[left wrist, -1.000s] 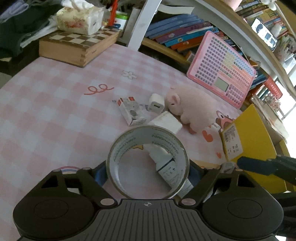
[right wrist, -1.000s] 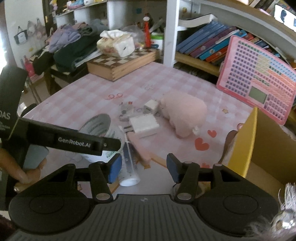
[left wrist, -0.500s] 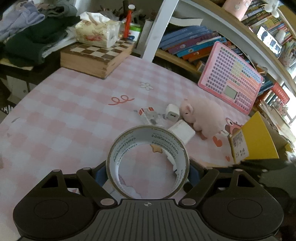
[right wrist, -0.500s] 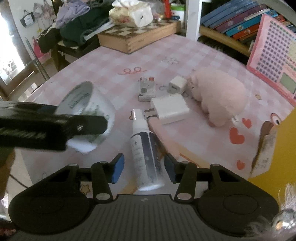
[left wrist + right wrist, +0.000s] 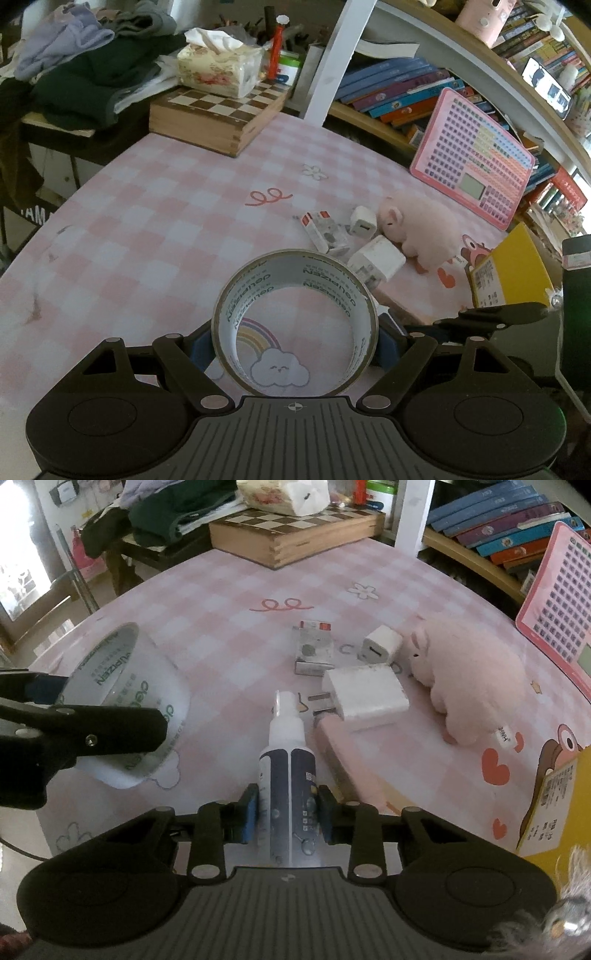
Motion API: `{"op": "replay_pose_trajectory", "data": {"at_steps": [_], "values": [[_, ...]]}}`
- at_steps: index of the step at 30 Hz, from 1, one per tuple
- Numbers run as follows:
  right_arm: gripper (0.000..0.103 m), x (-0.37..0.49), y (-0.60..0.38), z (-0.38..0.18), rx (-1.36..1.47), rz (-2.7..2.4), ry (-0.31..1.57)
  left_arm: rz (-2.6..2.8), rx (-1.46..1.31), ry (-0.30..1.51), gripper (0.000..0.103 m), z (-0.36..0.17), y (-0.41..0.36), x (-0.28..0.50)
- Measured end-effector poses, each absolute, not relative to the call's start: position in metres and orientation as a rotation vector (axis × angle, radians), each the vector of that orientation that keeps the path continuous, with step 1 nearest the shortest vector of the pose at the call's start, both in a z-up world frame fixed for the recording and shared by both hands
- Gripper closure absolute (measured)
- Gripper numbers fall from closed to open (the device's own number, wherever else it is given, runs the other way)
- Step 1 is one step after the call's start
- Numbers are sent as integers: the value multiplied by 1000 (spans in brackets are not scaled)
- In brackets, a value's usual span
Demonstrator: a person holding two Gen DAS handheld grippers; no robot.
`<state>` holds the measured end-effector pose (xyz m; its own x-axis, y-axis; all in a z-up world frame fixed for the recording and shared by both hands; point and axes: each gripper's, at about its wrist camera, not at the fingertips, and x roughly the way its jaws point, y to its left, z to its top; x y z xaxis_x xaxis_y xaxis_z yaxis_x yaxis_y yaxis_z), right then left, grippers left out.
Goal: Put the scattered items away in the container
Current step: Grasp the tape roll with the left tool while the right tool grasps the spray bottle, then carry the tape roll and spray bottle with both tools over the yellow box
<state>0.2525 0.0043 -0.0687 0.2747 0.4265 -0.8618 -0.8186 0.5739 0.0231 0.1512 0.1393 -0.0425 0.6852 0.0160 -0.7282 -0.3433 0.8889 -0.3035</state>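
Observation:
My left gripper (image 5: 295,343) is shut on a roll of clear tape (image 5: 255,295) and holds it above the pink checked table; the roll also shows at the left of the right wrist view (image 5: 125,686). My right gripper (image 5: 288,814) is shut on a white and dark spray bottle (image 5: 288,760) low over the table. A pink plush pig (image 5: 476,686), a large white charger (image 5: 365,696), a small white charger (image 5: 380,644) and a small carton (image 5: 314,648) lie on the table. The yellow box (image 5: 513,273) stands at the right.
A wooden chess box (image 5: 218,114) with a tissue box (image 5: 221,70) stands at the back left. A pink toy keyboard (image 5: 476,162) leans on the bookshelf (image 5: 399,88). A pink flat object (image 5: 347,764) lies beside the bottle. Clothes (image 5: 85,74) are piled at far left.
My right gripper has closed on the spray bottle, which it only straddled before. My left gripper has lifted and drawn back to the left with the tape roll.

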Motion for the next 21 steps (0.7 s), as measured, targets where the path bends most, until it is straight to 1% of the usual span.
{"op": "replay_pose_trajectory", "data": {"at_steps": [21], "values": [[73,208,-51,-6,-272,821,845,124,-393,712,19,-5,117,111]]}}
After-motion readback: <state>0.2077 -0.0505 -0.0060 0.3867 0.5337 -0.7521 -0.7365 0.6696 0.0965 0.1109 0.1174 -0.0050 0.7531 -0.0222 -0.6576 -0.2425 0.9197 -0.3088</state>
